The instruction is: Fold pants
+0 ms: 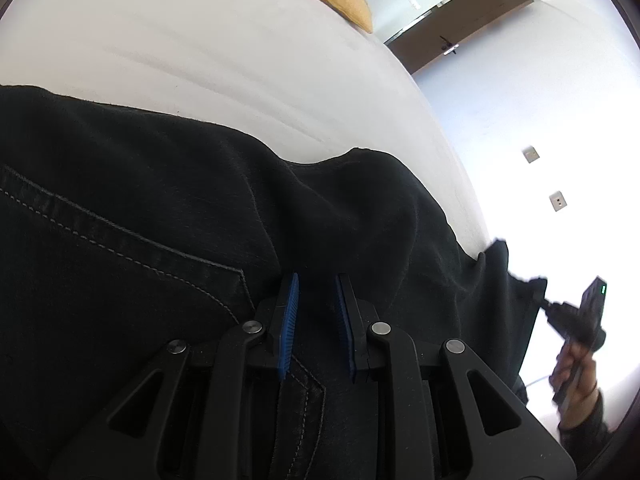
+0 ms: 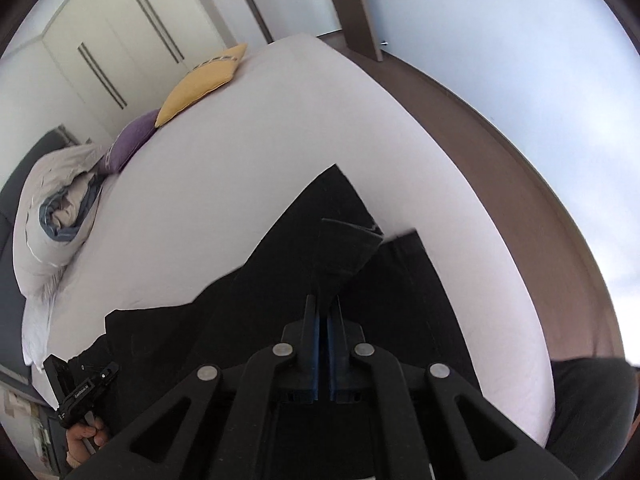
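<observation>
Black pants point(image 2: 280, 280) lie spread on a white bed point(image 2: 280, 140). The right gripper point(image 2: 323, 308) pinches a lifted trouser-leg fold; the left gripper point(image 1: 316, 280), jaws narrowly parted, presses fabric near the pocket.

Pants point(image 1: 160, 220) cut off by left edge; right tongs point(image 1: 538, 286) tips blurred against glare, grip unreadable.

pants point(image 1: 160, 208): I see black matt denim-like cloth with pale stitching, under my left claw.
left gripper point(image 1: 316, 280): matt black plastic, ribbed blue pads, bare metal pins.
bed sheet point(image 1: 200, 60): smooth white cloth beyond the claw.
yellow cushion point(image 2: 200, 84): soft woven cloth, far ahead of my right claw.
</observation>
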Available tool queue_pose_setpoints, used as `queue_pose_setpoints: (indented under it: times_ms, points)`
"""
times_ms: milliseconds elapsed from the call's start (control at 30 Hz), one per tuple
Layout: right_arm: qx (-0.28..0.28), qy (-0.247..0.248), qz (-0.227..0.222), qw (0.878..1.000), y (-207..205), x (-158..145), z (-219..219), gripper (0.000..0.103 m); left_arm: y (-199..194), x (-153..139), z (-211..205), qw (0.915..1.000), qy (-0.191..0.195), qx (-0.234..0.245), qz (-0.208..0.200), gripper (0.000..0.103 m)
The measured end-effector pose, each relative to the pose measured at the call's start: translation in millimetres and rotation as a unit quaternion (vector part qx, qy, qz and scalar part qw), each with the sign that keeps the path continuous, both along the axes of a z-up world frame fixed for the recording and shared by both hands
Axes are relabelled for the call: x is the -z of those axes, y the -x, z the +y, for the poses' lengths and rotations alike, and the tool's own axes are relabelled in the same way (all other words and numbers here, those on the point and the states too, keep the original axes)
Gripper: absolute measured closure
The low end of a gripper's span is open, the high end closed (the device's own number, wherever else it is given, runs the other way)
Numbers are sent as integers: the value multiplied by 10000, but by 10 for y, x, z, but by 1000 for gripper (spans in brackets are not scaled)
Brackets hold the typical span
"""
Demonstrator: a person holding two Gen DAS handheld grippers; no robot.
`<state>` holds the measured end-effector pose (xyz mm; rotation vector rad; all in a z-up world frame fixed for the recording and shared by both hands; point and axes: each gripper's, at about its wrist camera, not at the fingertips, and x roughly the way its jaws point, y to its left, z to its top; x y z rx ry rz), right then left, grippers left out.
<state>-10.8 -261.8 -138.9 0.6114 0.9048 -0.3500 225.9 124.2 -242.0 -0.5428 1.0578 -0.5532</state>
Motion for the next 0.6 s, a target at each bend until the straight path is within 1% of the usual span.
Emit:
queue_pose_setpoints:
  times_ms: [100, 200, 233, 300, 367, 400, 500, 567, 600]
  points:
    - [287, -226, -61, 9993, 346, 233, -60, 100, -45, -8, -10, 9999, -3, -62, 98, 83]
    - [556, -523, -99, 9970, 568, 416, -121, 100, -102, -17, -5, 9995, 41, -185, 234, 83]
    - [588, -560, -96, 9966, 598, 450, -101, 100, -123, -20, -4, 9993, 53, -243, 283, 83]
    - [610, -583, -125, 9964, 522, 475, -60, 100, -120, -17, 11, 9988, 97, -325, 347, 83]
    - [627, -615, -168, 9960, 570, 502, -52, 100, -123, -8, 30, 9979, 175, -449, 441, 83]
    - [641, -654, -187, 9956, 515, 459, -33, 100, -117, -5, 44, 9975, 191, -493, 477, 83]
    - [659, -840, -197, 9941, 690, 495, -74, 100, -136, -9, 37, 9964, 176, -604, 576, 83]
    - [726, -1002, -123, 9922, 816, 601, -136, 101, -145, -3, 61, 9957, 181, -655, 636, 83]
    - [793, -1159, -123, 9900, 877, 679, -161, 102, -152, 2, 64, 9954, 195, -673, 660, 83]
